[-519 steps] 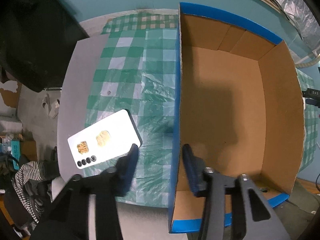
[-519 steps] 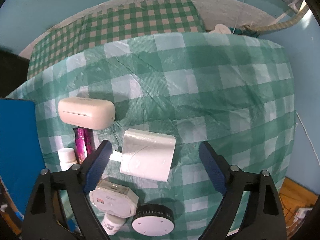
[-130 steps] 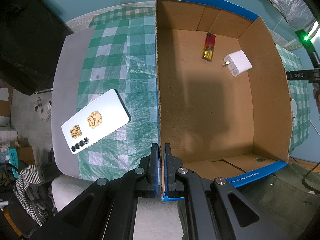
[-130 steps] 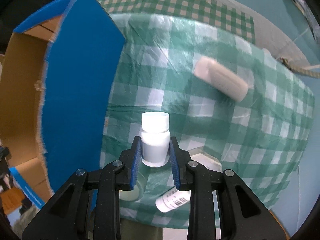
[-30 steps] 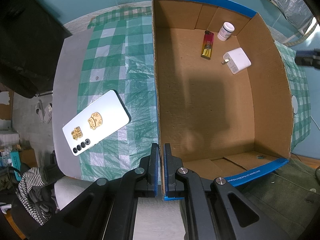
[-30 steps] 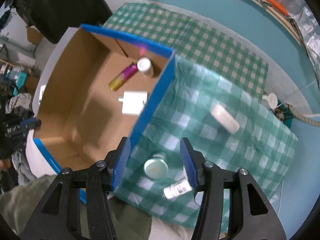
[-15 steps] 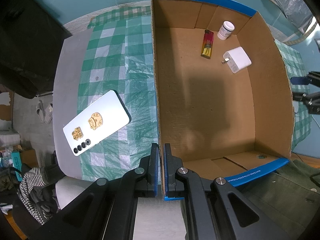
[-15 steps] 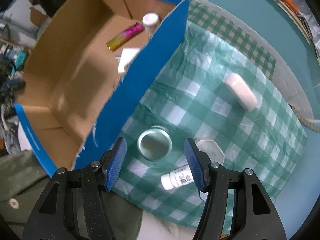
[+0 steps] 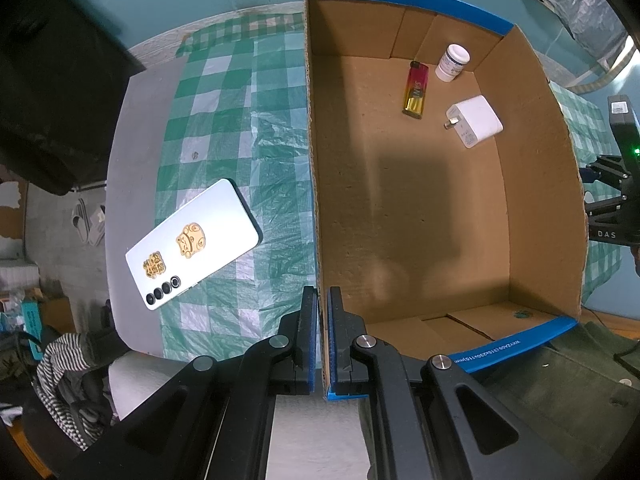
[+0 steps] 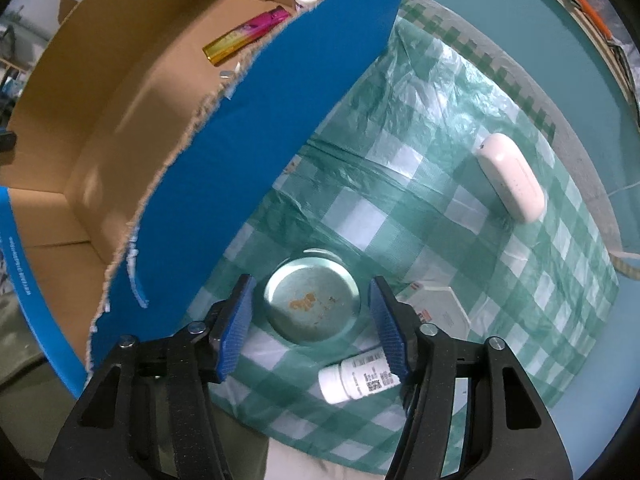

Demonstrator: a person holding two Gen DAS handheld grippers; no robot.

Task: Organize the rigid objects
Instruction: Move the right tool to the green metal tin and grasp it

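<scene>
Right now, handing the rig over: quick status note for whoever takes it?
Left tool: shut on the box wall, steadying it.
Right tool: jaws have just been closing around the round tin, gaps both sides, not gripped.
In box: lighter, charger, small bottle.
Left: tin, lying bottle, white case, white packet, phone.

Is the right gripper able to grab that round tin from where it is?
Probably yes. The right gripper points down over the round tin, its jaws have just been closing with the tin between them, not yet touching. The box wall and a small bottle sit close.
</scene>
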